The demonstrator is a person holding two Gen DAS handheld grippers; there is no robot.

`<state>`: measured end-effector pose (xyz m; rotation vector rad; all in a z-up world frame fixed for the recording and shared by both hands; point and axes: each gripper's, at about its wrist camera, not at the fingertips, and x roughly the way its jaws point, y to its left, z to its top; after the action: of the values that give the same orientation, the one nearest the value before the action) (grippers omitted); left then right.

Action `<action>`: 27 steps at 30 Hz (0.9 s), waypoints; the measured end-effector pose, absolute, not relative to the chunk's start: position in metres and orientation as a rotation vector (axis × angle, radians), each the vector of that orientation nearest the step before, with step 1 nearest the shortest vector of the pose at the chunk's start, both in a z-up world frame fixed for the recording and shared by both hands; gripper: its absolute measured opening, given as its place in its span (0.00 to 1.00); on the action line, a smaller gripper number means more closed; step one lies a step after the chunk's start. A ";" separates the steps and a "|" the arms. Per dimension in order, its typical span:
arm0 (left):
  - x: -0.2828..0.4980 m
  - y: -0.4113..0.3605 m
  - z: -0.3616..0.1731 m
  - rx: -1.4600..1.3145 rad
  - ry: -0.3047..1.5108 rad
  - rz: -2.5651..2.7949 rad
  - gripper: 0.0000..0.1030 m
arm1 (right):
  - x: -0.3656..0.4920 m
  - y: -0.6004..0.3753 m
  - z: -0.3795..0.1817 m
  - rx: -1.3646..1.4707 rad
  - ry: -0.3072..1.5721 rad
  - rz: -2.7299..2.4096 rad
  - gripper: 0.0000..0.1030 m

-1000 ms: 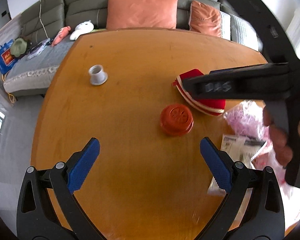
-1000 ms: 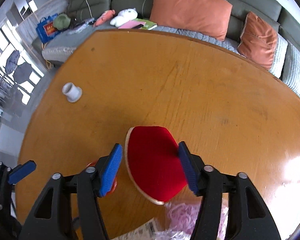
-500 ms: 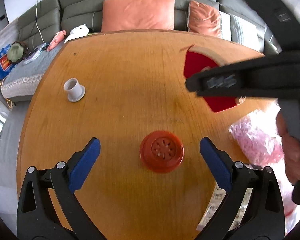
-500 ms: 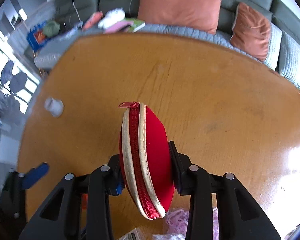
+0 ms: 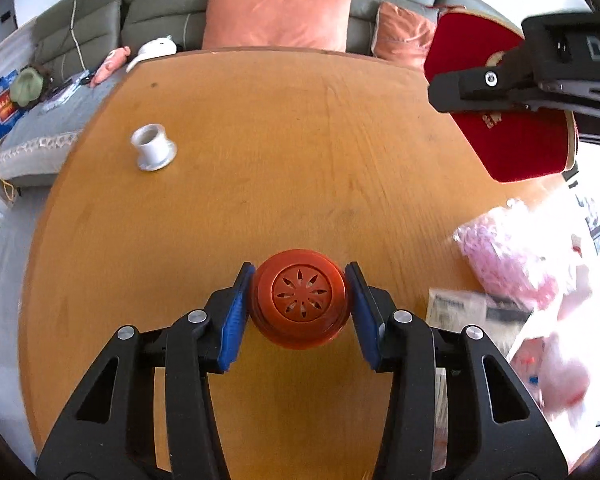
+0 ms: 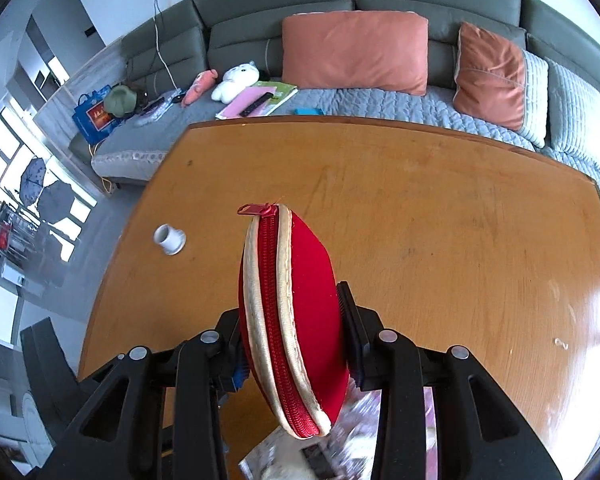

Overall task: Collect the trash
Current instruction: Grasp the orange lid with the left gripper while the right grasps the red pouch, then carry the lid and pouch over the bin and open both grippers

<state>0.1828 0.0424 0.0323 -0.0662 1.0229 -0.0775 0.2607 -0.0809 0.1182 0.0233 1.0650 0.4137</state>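
My left gripper is shut on an orange round lid with a flower-shaped cut-out, just above the wooden table. My right gripper is shut on a red zippered pouch with cream trim, held on edge well above the table. The pouch also shows in the left wrist view at the upper right, clamped in the right gripper. A pink plastic bag with papers lies at the table's right edge.
A small white plastic spool stands on the far left of the table; it also shows in the right wrist view. A grey sofa with orange cushions runs behind the table.
My left gripper closed on the orange lid, which lay between its open jaws before. My right gripper lifted the red pouch higher off the table.
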 end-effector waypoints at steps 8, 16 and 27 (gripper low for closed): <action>0.126 0.078 0.057 -0.065 0.978 -0.040 0.44 | 0.212 -0.044 0.128 0.011 1.062 0.448 0.37; 0.067 0.143 0.075 -0.107 0.946 0.030 0.44 | 0.159 0.021 0.132 -0.024 1.065 0.532 0.37; -0.015 0.252 0.073 -0.203 0.939 0.222 0.45 | 0.087 0.151 0.123 -0.121 1.103 0.749 0.38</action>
<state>-0.0151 0.2522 0.0730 -0.2027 0.9389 0.2221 0.0875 0.1506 0.1227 -0.1206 1.1028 0.7490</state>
